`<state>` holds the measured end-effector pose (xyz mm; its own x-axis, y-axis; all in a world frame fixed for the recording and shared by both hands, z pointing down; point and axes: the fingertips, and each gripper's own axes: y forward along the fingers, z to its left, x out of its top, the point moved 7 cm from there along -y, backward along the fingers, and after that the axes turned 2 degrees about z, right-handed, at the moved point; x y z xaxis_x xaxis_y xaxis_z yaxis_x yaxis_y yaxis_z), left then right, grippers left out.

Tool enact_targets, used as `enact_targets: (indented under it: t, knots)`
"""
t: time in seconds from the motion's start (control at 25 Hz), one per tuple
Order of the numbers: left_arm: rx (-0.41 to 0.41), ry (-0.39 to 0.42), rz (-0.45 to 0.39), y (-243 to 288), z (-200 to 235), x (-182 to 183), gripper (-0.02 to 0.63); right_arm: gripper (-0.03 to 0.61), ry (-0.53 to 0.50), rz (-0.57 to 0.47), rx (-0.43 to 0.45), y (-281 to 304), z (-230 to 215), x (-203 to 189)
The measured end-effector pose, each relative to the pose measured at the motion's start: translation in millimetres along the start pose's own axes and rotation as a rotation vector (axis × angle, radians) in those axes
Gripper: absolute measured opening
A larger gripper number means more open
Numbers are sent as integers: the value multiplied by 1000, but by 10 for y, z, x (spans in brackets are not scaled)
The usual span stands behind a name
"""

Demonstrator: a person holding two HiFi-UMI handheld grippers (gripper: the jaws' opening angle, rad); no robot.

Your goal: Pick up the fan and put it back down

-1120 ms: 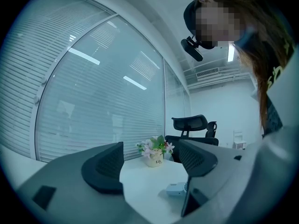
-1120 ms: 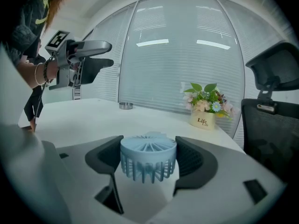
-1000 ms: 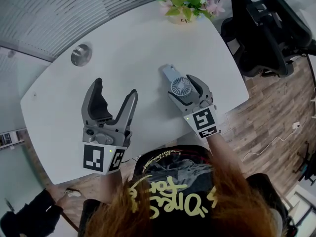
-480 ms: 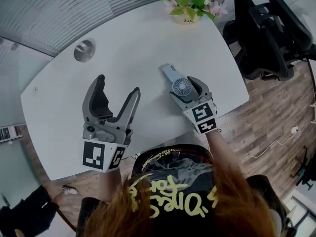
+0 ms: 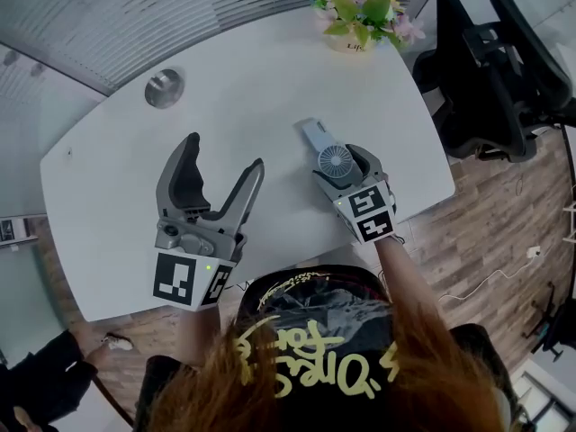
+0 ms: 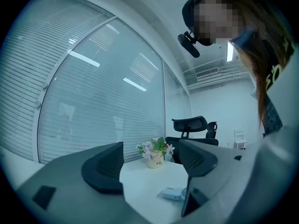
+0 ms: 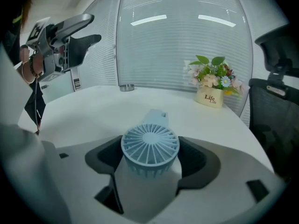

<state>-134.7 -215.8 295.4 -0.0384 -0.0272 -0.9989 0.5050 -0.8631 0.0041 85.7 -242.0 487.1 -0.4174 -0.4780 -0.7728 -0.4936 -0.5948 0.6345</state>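
Looking like the put-down half: right gripper [image 5: 342, 162] is clamped on the fan [image 7: 150, 146] by its round head, handle end at or just off the table [image 5: 252, 79]. Next up, ease it flat and let go gently. Left gripper [image 5: 223, 154] hangs wide, empty, beside it.

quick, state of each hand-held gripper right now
left hand-held gripper: open, nothing between its jaws
right hand-held gripper: closed on the fan

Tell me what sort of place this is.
Probably an office or meeting room: a curved white table, a black office chair beside it, and glass walls with blinds.
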Motion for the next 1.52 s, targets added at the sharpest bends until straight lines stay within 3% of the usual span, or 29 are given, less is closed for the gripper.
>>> enact_targets:
  t: [0.36, 0.8, 1.0, 1.12, 1.32, 1.52]
  knots:
    - [19, 0, -11, -10, 57, 32, 368, 348, -41, -74, 7, -132, -13, 150]
    - [35, 21, -46, -12, 85, 197, 368, 348, -85, -408, -39, -758, -90, 1047]
    - [39, 36, -69, -19, 90, 296, 368, 348, -68, -474, -58, -998, -83, 1392]
    - [47, 47, -82, -34, 84, 355, 368, 348, -61, -601, -36, -1131, -55, 1574]
    - [63, 54, -106, -89, 84, 431, 368, 348, -93, -725, -52, -1297, -77, 1719]
    - [71, 50, -125, -137, 63, 465, 368, 347, -98, -761, -51, -1345, -38, 1761]
